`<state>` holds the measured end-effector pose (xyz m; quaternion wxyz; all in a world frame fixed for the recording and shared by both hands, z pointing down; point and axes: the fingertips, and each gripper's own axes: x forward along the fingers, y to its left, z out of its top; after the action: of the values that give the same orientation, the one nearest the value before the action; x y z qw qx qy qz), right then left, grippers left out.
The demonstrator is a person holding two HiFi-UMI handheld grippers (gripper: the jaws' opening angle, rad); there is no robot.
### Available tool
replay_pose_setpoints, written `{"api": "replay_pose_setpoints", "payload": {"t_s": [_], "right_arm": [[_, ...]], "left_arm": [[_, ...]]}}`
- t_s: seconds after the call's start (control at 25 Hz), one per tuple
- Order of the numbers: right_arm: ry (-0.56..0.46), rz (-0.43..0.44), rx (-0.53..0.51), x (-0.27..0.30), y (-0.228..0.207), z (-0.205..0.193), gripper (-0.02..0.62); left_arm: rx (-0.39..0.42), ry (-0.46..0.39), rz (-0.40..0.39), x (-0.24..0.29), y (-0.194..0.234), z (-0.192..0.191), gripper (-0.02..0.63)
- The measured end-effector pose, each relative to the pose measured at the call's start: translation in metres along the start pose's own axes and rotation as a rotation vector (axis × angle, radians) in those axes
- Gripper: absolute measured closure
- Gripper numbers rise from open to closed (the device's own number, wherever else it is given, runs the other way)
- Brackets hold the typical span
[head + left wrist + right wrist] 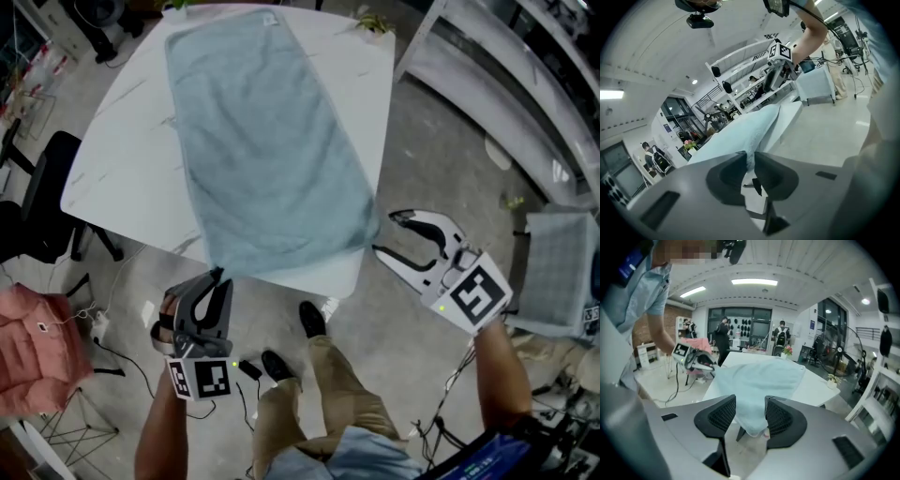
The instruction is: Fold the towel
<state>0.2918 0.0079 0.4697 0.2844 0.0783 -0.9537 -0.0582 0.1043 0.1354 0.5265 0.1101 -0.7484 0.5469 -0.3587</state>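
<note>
A light blue towel [267, 141] lies spread flat along a white table [122, 178], its near end hanging a little over the near edge. My left gripper [217, 278] is at the towel's near left corner; in the left gripper view its jaws [749, 161] stand almost together with the towel's [740, 136] corner pinched between the pads. My right gripper [385, 233] sits at the near right corner with its jaws wide apart. In the right gripper view the towel's [759, 380] corner hangs between the pads [780, 416] without being pressed.
A black chair [42, 202] and a pink seat [37, 347] stand left of the table. A grey padded stool [558, 272] is at the right, white shelving [506, 66] behind it. The person's shoes [311, 319] and cables lie on the floor by the table's near edge.
</note>
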Motion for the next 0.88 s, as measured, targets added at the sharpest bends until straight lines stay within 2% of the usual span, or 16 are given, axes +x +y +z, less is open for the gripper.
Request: {"api": "replay_pose_setpoints", "payload": {"t_s": [0.16, 0.28, 0.36, 0.44, 0.64, 0.84, 0.88], "right_arm": [[0.132, 0.018, -0.311, 0.007, 0.006, -0.027, 0.339], [0.203, -0.02, -0.593, 0.018, 0.006, -0.046, 0.336], [0.239, -0.045, -0.73, 0.025, 0.004, -0.058, 0.337], [0.248, -0.055, -0.794, 0.031, 0.003, -0.064, 0.342], [0.243, -0.064, -0.875, 0.039, 0.007, -0.071, 0.374], [0.198, -0.107, -0.872, 0.032, -0.001, -0.065, 0.565], [0.193, -0.11, -0.862, 0.029, -0.002, -0.064, 0.566]], "left_arm": [[-0.004, 0.012, -0.019, -0.001, 0.003, 0.002, 0.552], [0.012, 0.028, -0.03, -0.002, 0.008, 0.006, 0.551], [0.001, 0.034, -0.035, 0.0, 0.01, 0.007, 0.551], [0.006, 0.043, -0.04, 0.002, 0.012, 0.009, 0.551], [-0.015, 0.052, -0.055, 0.002, 0.011, 0.01, 0.552], [-0.023, 0.064, -0.07, 0.005, 0.012, 0.011, 0.555], [-0.024, 0.066, -0.075, 0.004, 0.012, 0.011, 0.555]]}}
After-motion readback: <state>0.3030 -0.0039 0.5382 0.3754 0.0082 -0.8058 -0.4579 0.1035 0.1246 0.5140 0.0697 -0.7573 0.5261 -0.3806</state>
